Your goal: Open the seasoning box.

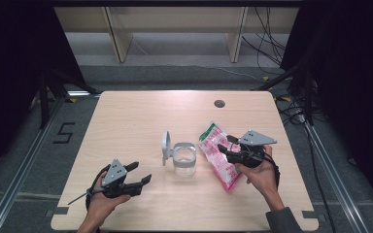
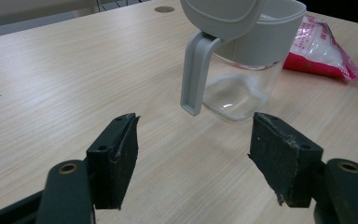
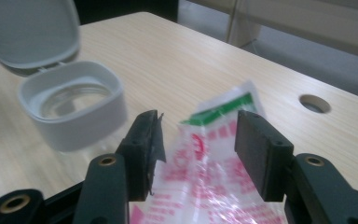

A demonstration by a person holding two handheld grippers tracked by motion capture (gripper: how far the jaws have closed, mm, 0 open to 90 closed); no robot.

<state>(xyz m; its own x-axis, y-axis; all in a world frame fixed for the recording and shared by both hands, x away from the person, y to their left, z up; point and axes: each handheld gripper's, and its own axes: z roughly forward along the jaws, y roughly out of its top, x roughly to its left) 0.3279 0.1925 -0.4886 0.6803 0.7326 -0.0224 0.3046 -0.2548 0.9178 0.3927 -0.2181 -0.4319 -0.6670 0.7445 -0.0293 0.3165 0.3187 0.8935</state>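
On a pale wooden table (image 1: pixel 141 116), a clear jar (image 1: pixel 184 160) with a grey collar stands at centre, its hinged lid (image 1: pixel 165 145) flipped up on the left side. Just right of it lies a pink-and-white packet (image 1: pixel 218 155), flat on the wood. The right gripper (image 1: pixel 227 145) hovers over the packet's middle, its jaws parted on either side of the plastic without pressing it. At near left, well apart from the jar, the left gripper (image 1: pixel 143 173) points toward it with jaws spread wide and nothing between them.
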